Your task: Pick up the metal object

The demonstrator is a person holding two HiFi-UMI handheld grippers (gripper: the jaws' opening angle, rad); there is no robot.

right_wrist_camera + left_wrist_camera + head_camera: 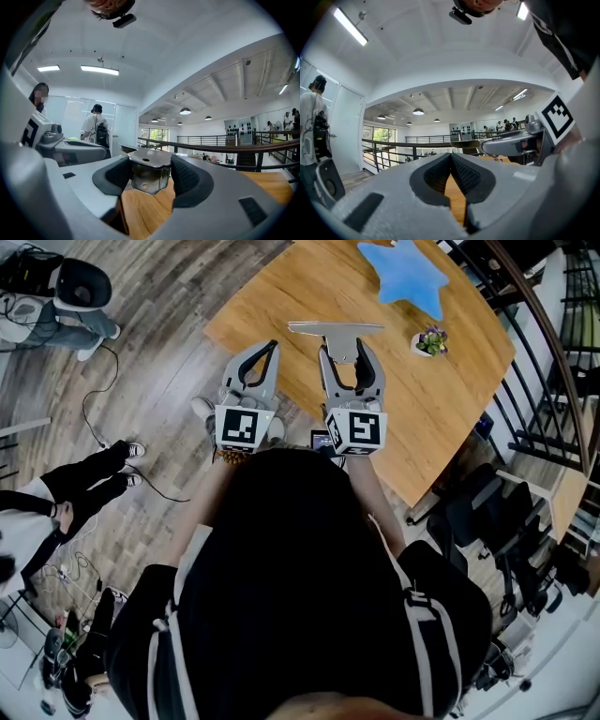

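Note:
The metal object [335, 330] is a flat shiny plate with a folded bracket beneath it. My right gripper [350, 354] is shut on that bracket over the wooden table [281, 292]. In the right gripper view the bracket [149, 174] sits between both dark pads [183, 176], with the plate across the top and table wood showing below. My left gripper [270, 351] hovers beside it at the table's near edge. Its ribbed pads [461, 172] meet at the tips with nothing between them. The plate [465, 144] shows at mid-right in the left gripper view.
A blue star-shaped mat [408, 273] and a small potted plant [431, 340] lie farther along the table. A black railing [553, 352] and dark chairs [497, 512] stand to the right. Another person's legs [89, 474] and cables cross the floor at left.

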